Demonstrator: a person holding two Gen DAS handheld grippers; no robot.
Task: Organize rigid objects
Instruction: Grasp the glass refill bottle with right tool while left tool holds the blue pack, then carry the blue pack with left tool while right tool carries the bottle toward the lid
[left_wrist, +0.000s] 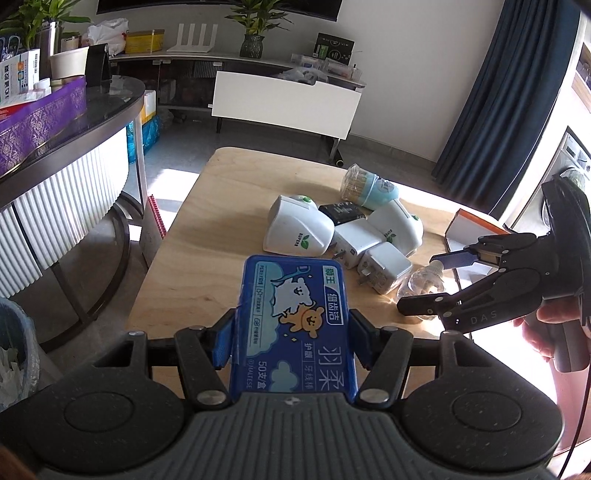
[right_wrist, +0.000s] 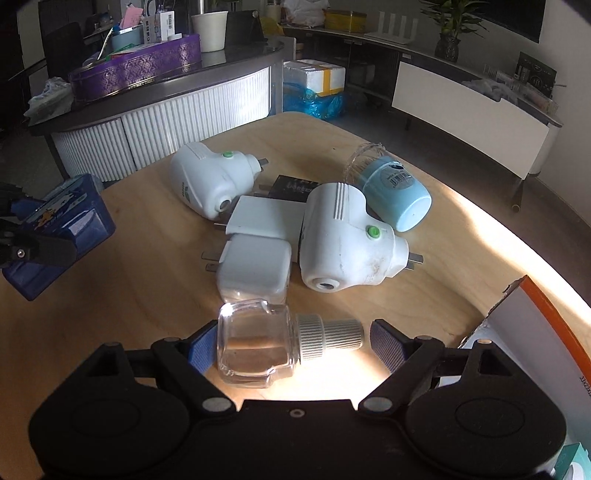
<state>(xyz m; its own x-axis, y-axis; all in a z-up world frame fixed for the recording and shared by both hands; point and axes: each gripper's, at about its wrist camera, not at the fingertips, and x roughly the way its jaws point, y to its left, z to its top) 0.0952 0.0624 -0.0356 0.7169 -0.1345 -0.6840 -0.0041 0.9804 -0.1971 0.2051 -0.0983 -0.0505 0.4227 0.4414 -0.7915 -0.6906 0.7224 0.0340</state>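
Note:
My left gripper (left_wrist: 291, 338) is shut on a blue floss-pick box (left_wrist: 295, 317) and holds it above the wooden table (left_wrist: 207, 258); the box also shows in the right wrist view (right_wrist: 59, 236). My right gripper (right_wrist: 291, 345) is open, its jaws on either side of a clear glass bottle with a white ribbed cap (right_wrist: 269, 343) lying on the table. In the left wrist view the right gripper (left_wrist: 436, 280) is around that bottle (left_wrist: 424, 280). Behind lie two white plug-in vaporizers (right_wrist: 343, 243), (right_wrist: 210, 181), two white chargers (right_wrist: 255, 273), a black adapter (right_wrist: 291, 186) and a light blue toothpick jar (right_wrist: 395, 192).
An orange-edged white box (right_wrist: 535, 332) stands at the table's right edge. A dark curved counter with a purple tin (right_wrist: 136, 70) is behind on the left. A low white cabinet (left_wrist: 284, 103) stands beyond the table. A bin (left_wrist: 14, 354) is on the floor at left.

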